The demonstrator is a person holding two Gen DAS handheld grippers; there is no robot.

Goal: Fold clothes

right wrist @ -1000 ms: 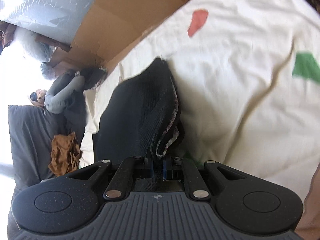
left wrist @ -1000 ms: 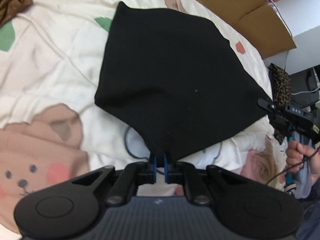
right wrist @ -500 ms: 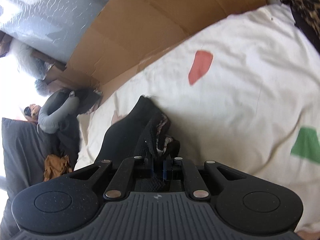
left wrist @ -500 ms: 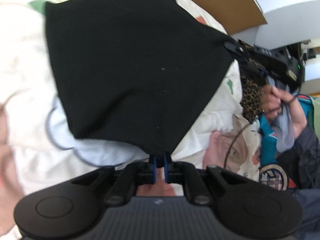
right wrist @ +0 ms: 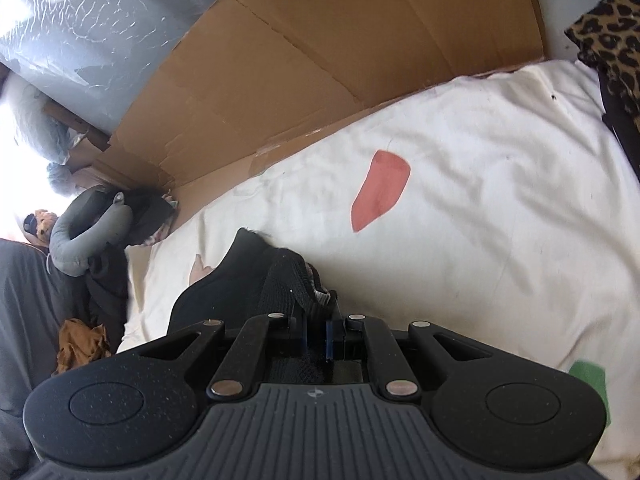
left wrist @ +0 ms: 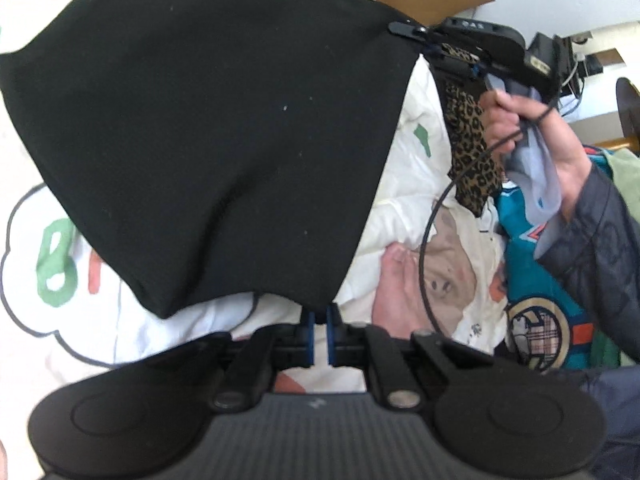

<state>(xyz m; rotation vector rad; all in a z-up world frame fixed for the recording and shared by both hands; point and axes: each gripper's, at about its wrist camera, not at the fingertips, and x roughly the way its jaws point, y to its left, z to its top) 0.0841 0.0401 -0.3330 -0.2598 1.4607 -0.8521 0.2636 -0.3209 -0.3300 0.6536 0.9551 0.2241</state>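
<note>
White cotton bedding with bear and balloon prints (left wrist: 404, 152) is seen under everything, and brown cardboard (right wrist: 320, 64) is stood along its far edge. Over the bedding a black knit garment (left wrist: 208, 128) is held up off the bed, stretched between two claws. A second ago its far end was lying flat on the sheet; now nearly all of it is lifted, and it fills most of the left view. It is judged that the cloth is being raised and pulled tight so it can be folded over or laid down flat again; which of the two cannot be told.

At the near right edge of the bed a teal printed shirt (left wrist: 532, 280) is piled, and a leopard-print cloth (left wrist: 472, 148) is hung beside the person's hand (left wrist: 532, 128) in a dark sleeve.

One corner of the black garment is pinched by the left gripper (left wrist: 319, 318), whose blue fingers are nearly closed on the cloth's lowest point. The other corner is clamped by the right gripper (left wrist: 424, 36), seen at the top right of the left view. In the right view the same garment (right wrist: 248, 280) is bunched just ahead of the closed fingers, near the cardboard side of the bed.

A tight, even pull is needed, or the knit may sag in the middle.
</note>
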